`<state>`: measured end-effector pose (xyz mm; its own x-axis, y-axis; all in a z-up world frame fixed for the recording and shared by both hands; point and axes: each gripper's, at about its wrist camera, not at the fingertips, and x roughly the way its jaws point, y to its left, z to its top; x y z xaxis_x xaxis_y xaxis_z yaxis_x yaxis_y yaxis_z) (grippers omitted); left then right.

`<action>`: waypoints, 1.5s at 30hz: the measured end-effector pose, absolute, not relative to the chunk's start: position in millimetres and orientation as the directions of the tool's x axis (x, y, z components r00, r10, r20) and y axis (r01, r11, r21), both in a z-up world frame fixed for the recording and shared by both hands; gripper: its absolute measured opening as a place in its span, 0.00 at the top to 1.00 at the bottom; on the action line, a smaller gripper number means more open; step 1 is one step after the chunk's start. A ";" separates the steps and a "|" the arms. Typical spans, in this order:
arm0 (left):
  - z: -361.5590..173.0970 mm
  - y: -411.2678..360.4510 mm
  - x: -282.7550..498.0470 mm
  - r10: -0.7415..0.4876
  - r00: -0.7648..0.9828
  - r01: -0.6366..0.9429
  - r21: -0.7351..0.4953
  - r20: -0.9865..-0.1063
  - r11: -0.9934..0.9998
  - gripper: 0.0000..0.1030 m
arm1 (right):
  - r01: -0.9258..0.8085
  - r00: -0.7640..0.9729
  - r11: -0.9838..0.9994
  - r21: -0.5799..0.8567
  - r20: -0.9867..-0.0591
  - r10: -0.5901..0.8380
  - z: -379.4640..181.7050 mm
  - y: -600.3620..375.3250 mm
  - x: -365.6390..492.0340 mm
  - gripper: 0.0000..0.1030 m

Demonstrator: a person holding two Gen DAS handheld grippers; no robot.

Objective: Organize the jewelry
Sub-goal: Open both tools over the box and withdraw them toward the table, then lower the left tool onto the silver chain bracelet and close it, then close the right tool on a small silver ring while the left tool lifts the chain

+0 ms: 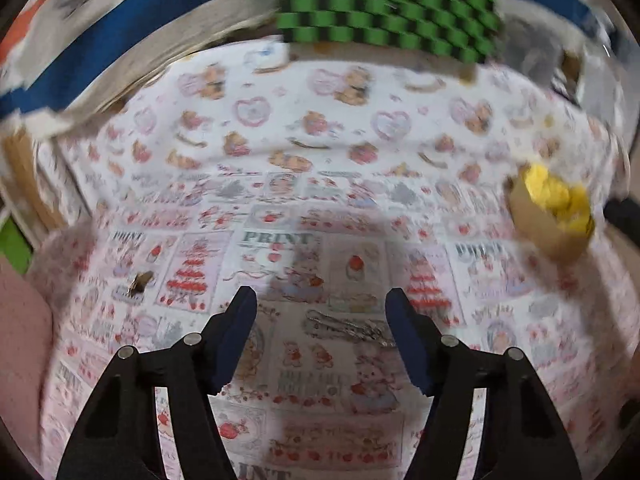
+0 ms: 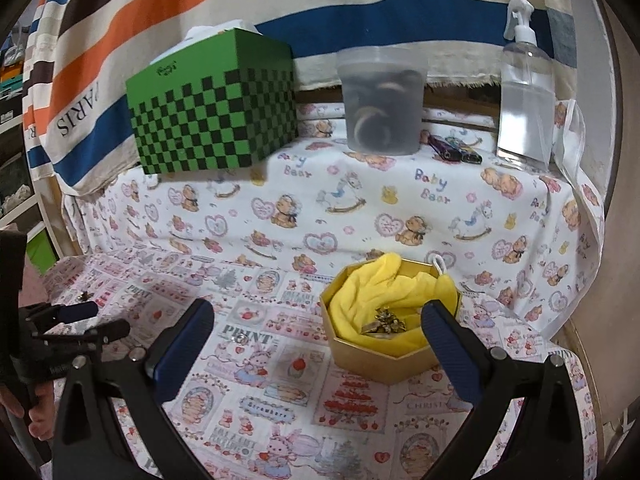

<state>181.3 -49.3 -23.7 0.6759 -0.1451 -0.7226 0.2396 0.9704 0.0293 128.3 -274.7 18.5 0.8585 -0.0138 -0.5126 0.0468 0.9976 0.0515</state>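
Blue-padded fingers [image 1: 256, 336] of the left gripper [image 1: 322, 340] fill the bottom of its own view, standing fairly wide with nothing clamped, and a silvery chain-like piece of jewelry [image 1: 348, 326] lies flat on the printed cloth [image 1: 280, 184] right between them, closer to the right-hand pad. That view is blurry, so I can't tell exactly what the piece is or whether a pad already touches it.

Over in the right wrist view, the right gripper [image 2: 318, 322] hangs wide open and empty, just in front of the octagonal gold box [image 2: 376, 364]. The box is lined with yellow cloth [image 2: 372, 292] and already has some gold-coloured pieces [image 2: 386, 322] sitting in it. A small silvery bit [image 2: 239, 338] lies on the cloth left of the box, and another small dark piece [image 1: 138, 282] sits off to the left in the left view.

My take on the pickup: centre the chain between the pads first, get the tips right down onto the counter, and close slowly. Thin flat stuff on soft fabric slips out easily, or you pinch the cloth along with it.
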 end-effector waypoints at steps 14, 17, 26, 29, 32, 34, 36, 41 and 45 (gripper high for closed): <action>-42.7 -63.9 183.1 -0.201 0.609 0.309 -0.004 -0.767 0.951 0.36 | 0.071 0.833 0.996 0.045 -0.552 -0.034 12.2 -280.7 134.9 0.00; -43.7 -62.5 185.8 -0.202 0.601 0.305 -0.011 -0.773 0.952 0.41 | 0.074 0.831 0.996 0.043 -0.555 -0.038 11.0 -281.3 135.9 0.00; -40.4 -60.5 186.3 -0.154 0.621 0.284 0.037 -0.768 0.958 0.96 | 0.083 0.820 0.996 0.038 -0.570 -0.047 6.8 -282.3 139.1 0.00; -26.7 -53.6 183.6 -0.154 0.668 0.264 0.038 -0.728 0.964 0.96 | 0.084 0.815 0.995 0.045 -0.578 -0.042 5.8 -282.9 140.0 0.00; -9.5 -38.4 181.2 -0.213 0.696 0.254 -0.042 -0.686 0.966 0.96 | 0.074 0.821 0.996 0.052 -0.570 -0.031 9.1 -279.9 136.8 0.00; -1.7 -25.4 180.5 -0.251 0.711 0.246 -0.102 -0.657 0.964 0.96 | 0.042 0.820 0.996 0.075 -0.572 0.008 13.2 -276.5 134.7 0.00; 5.8 -15.8 178.2 -0.249 0.744 0.224 -0.119 -0.620 0.967 0.96 | 0.007 0.812 0.993 0.122 -0.580 0.065 17.2 -272.7 135.1 0.00; 21.0 3.2 174.3 -0.279 0.784 0.206 -0.191 -0.554 0.960 0.96 | -0.081 0.728 0.965 0.251 -0.646 0.229 20.2 -253.1 151.2 0.00; 34.0 14.8 163.1 -0.275 0.836 0.207 -0.193 -0.474 0.959 0.96 | -0.120 0.668 0.973 0.200 -0.709 0.228 16.2 -223.1 168.3 0.18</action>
<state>163.1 14.8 34.0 0.8364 -0.2755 -0.4739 0.2066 0.9592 -0.1930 168.3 -223.1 16.2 0.6679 0.2278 -0.7086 -0.1199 0.9725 0.1996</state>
